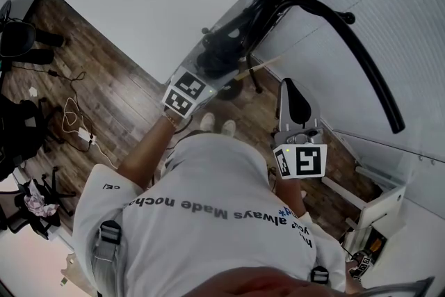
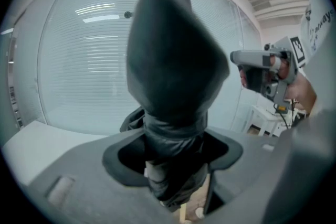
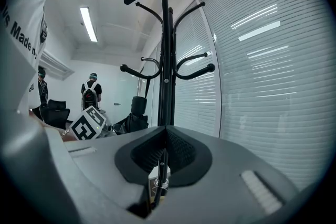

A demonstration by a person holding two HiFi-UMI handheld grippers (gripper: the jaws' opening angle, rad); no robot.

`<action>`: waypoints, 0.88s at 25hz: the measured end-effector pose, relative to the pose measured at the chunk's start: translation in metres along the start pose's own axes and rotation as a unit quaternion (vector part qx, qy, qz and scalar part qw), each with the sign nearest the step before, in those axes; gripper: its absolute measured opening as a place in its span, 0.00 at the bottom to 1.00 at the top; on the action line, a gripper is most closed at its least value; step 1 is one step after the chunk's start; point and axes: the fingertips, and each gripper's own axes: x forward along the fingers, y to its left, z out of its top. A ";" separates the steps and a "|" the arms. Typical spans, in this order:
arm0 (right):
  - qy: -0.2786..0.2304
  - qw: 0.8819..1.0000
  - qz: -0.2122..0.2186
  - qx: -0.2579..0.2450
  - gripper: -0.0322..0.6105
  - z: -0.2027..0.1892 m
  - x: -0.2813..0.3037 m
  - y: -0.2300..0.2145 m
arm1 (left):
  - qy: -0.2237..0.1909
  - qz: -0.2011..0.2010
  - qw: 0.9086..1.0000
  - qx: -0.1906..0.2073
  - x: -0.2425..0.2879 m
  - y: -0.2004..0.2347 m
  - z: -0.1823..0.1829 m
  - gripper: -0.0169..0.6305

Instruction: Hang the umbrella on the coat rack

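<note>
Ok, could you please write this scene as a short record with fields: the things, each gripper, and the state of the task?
umbrella: black, folded, raised close to the coat rack
left gripper: jaws closed on the umbrella
right gripper: jaws together, nothing held, facing the coat rack's pole
coat rack: black, upright, curved hooks
task state: umbrella not yet hung on the coat rack

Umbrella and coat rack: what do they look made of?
Umbrella: dark, probably synthetic fabric with a slight sheen, shown by its creased, bunched folds. Coat rack: probably black-painted metal, going by its thin, smooth, rigid curved arms with rounded tips.
</note>
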 end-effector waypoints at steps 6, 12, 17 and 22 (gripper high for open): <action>0.002 1.000 -0.001 -0.002 0.05 -0.001 0.000 0.000 | -0.005 -0.007 1.000 0.008 0.003 -0.003 0.002 0.48; 0.004 1.000 0.000 -0.002 0.05 -0.002 0.001 0.002 | -0.002 -0.009 1.000 0.004 0.004 -0.003 -0.002 0.48; 0.005 1.000 0.001 -0.002 0.05 -0.001 0.001 0.002 | -0.003 -0.008 1.000 0.008 0.005 -0.004 -0.002 0.50; 0.003 1.000 0.002 -0.003 0.05 0.001 0.002 0.004 | -0.003 -0.004 1.000 0.004 0.002 -0.005 -0.004 0.52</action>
